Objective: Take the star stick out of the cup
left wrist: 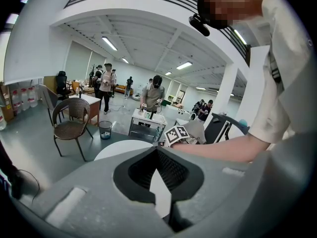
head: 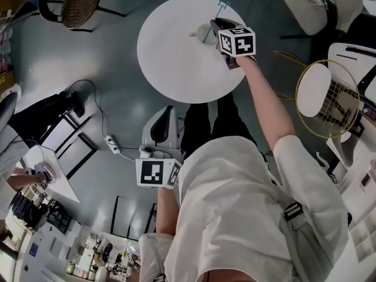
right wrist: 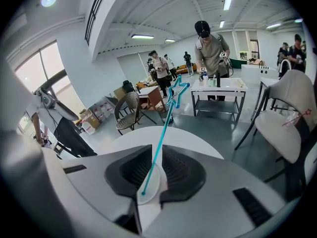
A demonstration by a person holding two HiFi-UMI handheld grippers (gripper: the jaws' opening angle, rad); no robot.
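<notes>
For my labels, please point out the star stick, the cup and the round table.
star stick (right wrist: 161, 137): right gripper view, shaft.
cup (right wrist: 153, 182): right gripper view, inside.
round table (head: 170, 60): head view, bare top.

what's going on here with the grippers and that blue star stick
A person holds a gripper in each hand. The right gripper is over the cup on the round white table. Its jaws stand slightly apart on either side of the star stick, whose lower end sits in the cup. The left gripper is held low by the person's body, jaws together and empty.
</notes>
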